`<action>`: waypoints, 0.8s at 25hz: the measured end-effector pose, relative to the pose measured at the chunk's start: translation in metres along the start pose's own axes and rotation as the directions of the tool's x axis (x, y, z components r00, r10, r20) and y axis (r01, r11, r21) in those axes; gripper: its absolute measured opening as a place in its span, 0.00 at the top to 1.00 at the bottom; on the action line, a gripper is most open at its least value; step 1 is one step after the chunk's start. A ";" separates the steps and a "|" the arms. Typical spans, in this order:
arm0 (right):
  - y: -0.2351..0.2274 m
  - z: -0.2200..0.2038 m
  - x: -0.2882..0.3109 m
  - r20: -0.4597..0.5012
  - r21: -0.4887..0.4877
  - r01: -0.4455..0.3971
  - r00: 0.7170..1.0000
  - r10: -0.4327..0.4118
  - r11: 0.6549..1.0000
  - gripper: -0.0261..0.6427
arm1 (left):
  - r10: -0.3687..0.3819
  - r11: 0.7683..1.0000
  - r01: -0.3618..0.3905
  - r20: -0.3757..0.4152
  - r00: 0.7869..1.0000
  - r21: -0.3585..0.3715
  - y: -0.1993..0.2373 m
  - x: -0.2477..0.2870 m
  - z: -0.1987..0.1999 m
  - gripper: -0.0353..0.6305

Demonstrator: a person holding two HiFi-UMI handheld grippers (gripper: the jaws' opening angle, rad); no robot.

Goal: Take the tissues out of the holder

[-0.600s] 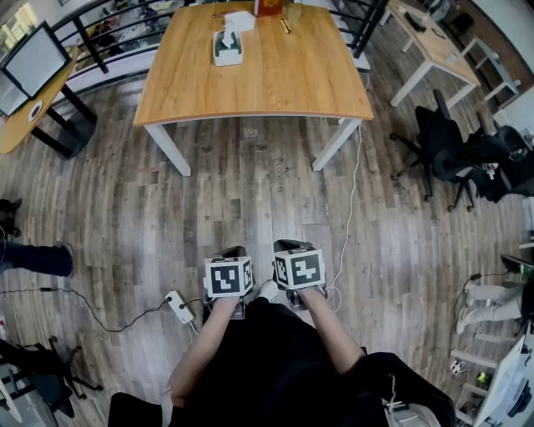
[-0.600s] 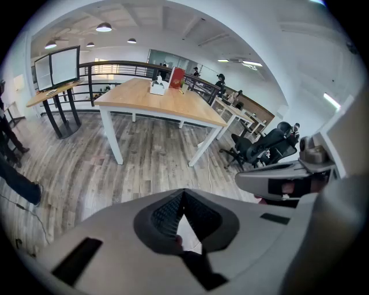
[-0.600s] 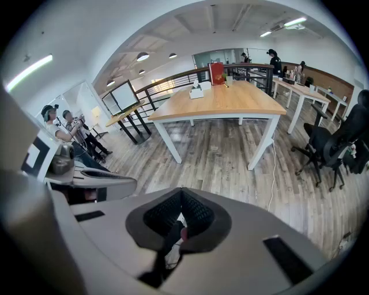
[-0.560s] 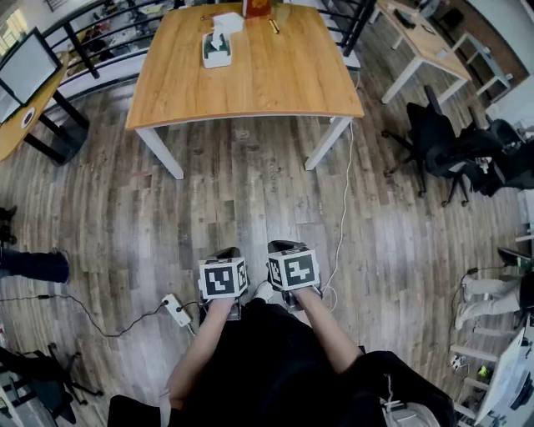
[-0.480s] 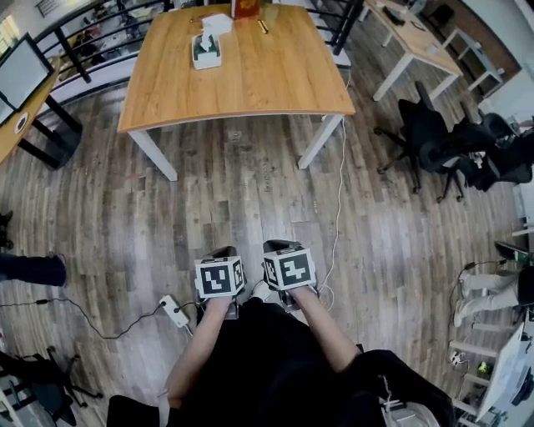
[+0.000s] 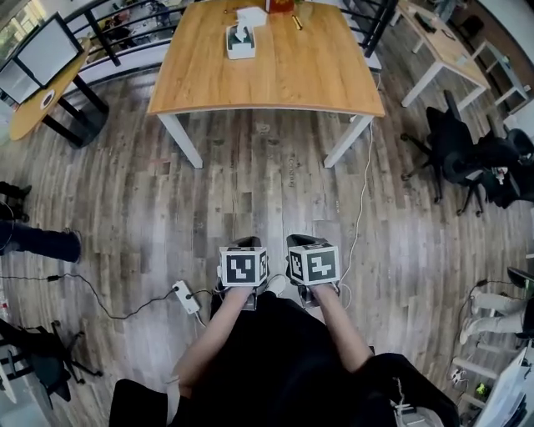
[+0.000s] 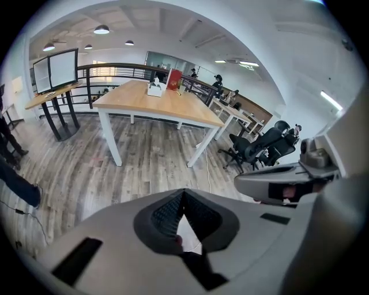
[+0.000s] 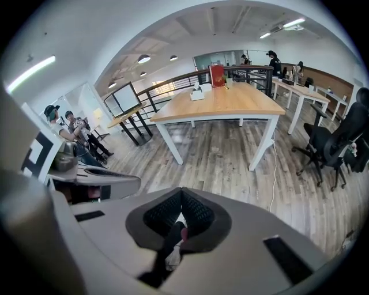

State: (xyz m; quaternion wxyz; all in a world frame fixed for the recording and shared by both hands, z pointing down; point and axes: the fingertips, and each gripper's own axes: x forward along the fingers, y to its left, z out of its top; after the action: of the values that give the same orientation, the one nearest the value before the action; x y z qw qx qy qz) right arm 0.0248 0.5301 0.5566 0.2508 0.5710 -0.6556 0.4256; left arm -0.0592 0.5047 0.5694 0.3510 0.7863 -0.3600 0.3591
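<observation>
Left claw (image 6: pixel 243 254) and right claw (image 6: pixel 310 250) sit closed and empty, lower centre; the tissue box (image 6: pixel 240 40) stands well apart at frame top on the counter (image 6: pixel 275 79), left nearer.

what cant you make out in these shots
- tissue holder: too small and far off in all three views to tell how many tissues are left.
- red box: cut off by the head view's top edge; its print is too small in both gripper views.
- gold object beside it: too small to identify.
</observation>
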 end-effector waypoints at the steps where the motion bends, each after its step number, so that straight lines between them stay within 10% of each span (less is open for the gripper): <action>1: 0.000 0.001 -0.001 0.009 0.001 -0.010 1.000 0.010 1.000 0.94 | 0.001 1.000 -0.001 0.001 1.000 0.002 -0.001 0.000 0.000 0.95; 20: -0.009 -0.007 -0.009 0.041 -0.019 -0.057 0.997 0.058 0.998 0.94 | 0.004 1.000 -0.004 0.014 1.000 0.017 -0.022 0.000 -0.005 0.95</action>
State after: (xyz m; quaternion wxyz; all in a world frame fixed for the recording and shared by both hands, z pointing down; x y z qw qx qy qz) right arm 0.0339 0.5412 0.5556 0.2298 0.5584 -0.6806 0.4148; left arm -0.0427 0.5197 0.5651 0.3410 0.7911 -0.3610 0.3573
